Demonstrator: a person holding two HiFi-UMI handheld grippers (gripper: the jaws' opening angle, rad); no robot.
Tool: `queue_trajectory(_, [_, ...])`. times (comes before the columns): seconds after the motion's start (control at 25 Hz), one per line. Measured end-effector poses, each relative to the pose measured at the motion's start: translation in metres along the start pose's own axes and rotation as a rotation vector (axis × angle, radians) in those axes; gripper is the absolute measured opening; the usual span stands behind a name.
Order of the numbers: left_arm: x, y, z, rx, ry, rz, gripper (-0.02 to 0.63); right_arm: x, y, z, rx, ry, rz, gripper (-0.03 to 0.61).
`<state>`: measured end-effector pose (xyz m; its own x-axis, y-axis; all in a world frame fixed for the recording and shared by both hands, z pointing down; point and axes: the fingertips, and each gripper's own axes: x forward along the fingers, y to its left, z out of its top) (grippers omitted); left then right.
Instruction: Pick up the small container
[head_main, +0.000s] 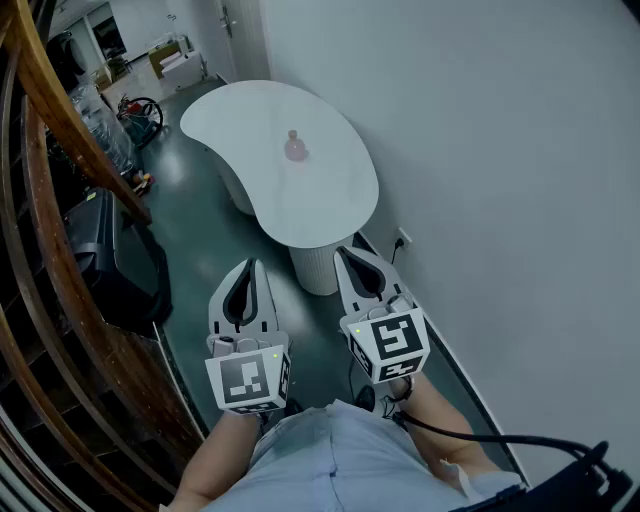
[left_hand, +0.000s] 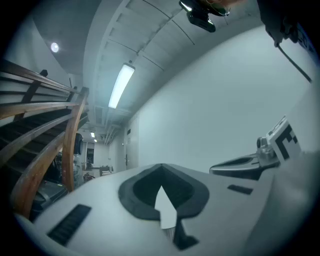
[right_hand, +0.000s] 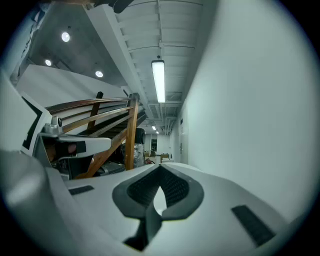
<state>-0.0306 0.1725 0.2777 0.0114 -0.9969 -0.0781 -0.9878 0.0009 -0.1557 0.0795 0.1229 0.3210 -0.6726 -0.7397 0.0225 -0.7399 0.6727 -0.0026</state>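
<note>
The small container (head_main: 295, 147), a pale pink bottle-like pot, stands upright near the middle of a white kidney-shaped table (head_main: 330, 200), far ahead of both grippers. My left gripper (head_main: 249, 266) and right gripper (head_main: 346, 254) are held side by side close to the person's body, short of the table's near end, both shut with nothing between their jaws. In the left gripper view the left gripper (left_hand: 161, 168) points level toward a corridor, with the right gripper (left_hand: 250, 164) beside it. The right gripper (right_hand: 160, 168) also points level. The container is hidden in both gripper views.
A curved wooden stair railing (head_main: 60, 250) runs down the left. A white wall (head_main: 500, 150) with a socket (head_main: 403, 239) lies to the right. The table stands on a ribbed white pedestal (head_main: 318, 266) on a dark floor. Boxes and clutter (head_main: 140, 110) sit far back.
</note>
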Motion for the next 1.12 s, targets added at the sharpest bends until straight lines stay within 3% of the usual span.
queue_trajectory(0.52, [0.000,-0.020,-0.006,0.009,0.032,0.041,-0.002,-0.016,-0.020,-0.004,0.069,-0.018,0.053,0.000])
queue_trajectory(0.84, [-0.001,-0.044,-0.010,-0.004,0.049,0.100,-0.002,-0.019,-0.044,-0.013,0.037,0.018,0.094,0.000])
queue_trajectory(1.12, [0.015,-0.033,-0.025,-0.006,0.078,0.110,-0.002,0.002,-0.048,-0.024,0.047,0.049,0.101,0.000])
